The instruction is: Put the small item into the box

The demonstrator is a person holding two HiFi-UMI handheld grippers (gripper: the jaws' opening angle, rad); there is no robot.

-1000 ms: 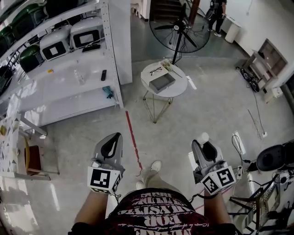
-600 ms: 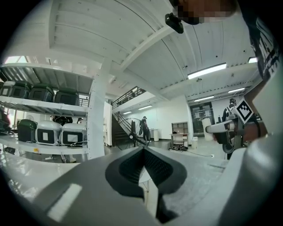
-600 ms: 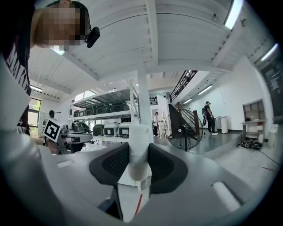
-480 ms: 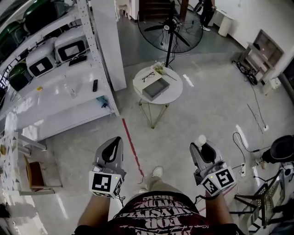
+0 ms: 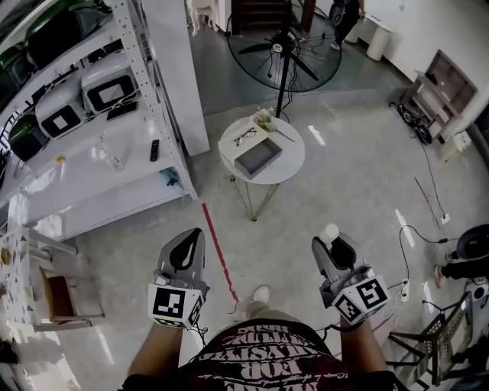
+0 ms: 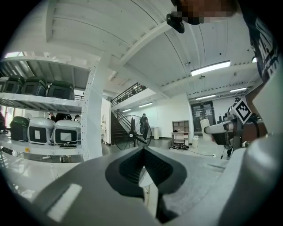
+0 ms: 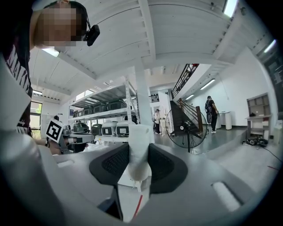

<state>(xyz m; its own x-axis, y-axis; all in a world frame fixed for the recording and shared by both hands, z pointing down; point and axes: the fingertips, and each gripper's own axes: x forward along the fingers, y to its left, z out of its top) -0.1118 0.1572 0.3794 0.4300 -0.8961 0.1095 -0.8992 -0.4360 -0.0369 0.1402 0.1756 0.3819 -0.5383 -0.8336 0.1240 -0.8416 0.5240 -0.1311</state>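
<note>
My right gripper (image 5: 333,244) is shut on a small white item (image 7: 138,152) that sticks up between its jaws; its round top (image 5: 329,233) shows in the head view. My left gripper (image 5: 185,244) is shut with nothing in it (image 6: 142,164). A shallow grey box (image 5: 258,157) lies on a small round white table (image 5: 286,167) well ahead of both grippers, with glasses (image 5: 244,137) and a small plant (image 5: 265,118) beside it. Both grippers hang over the floor at waist height, far short of the table.
White shelving (image 5: 99,164) with helmets and cases stands at the left. A large floor fan (image 5: 284,42) stands behind the table. A red line (image 5: 218,252) runs along the concrete floor. Cables (image 5: 416,229) and stands crowd the right. A person (image 5: 344,14) stands far back.
The view has moved forward: the round table and the box sit lower and nearer in the head view. Both grippers keep their hold and pose.
</note>
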